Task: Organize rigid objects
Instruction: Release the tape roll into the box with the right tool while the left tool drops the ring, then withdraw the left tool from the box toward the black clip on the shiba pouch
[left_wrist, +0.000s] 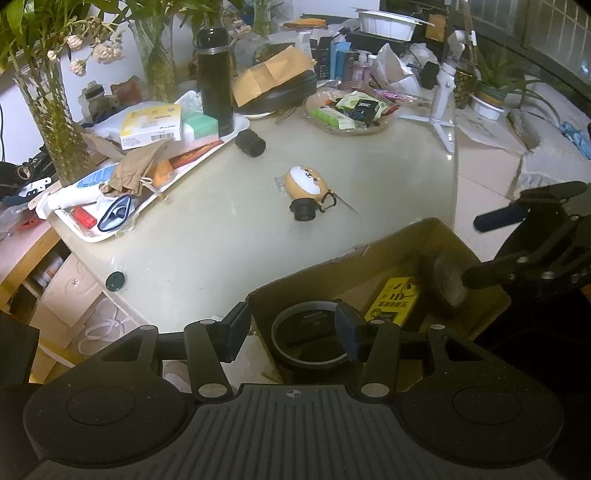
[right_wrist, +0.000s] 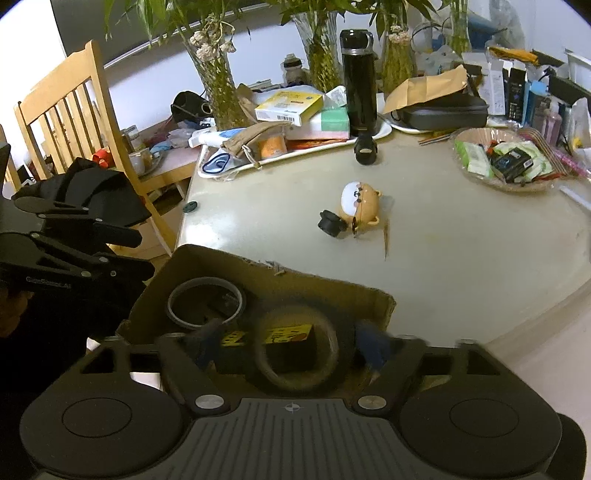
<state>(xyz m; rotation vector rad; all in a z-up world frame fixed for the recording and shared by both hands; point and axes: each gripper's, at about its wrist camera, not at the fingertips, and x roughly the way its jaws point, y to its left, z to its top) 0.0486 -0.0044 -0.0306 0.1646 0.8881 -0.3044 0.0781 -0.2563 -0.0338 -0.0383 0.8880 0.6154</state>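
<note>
- Your right gripper (right_wrist: 291, 343) has its jaws spread wide around the black tape roll (right_wrist: 295, 350), over the open cardboard box (right_wrist: 332, 291). The pads look clear of the roll, so I read this as the release into the box.
- The roll is blurred. I can't tell if it is dropping or already resting on the yellow packet (right_wrist: 269, 334).
- Keep your jaws wide and lift straight up, so a finger doesn't drag the roll back out.
- Your left gripper (left_wrist: 291, 332) is about half open, astride the box's near wall, one finger outside and one inside beside the clear tape ring (left_wrist: 310, 338). Whether the pads pinch the wall, I can't tell. Use it to steady the box.
- Left on the worktop (left_wrist: 221, 240): a bear-shaped toy (left_wrist: 304, 182), a small black cap (left_wrist: 304, 210), a black cylinder (left_wrist: 251, 143).
- The box floor is mostly hidden behind both grippers.
</note>
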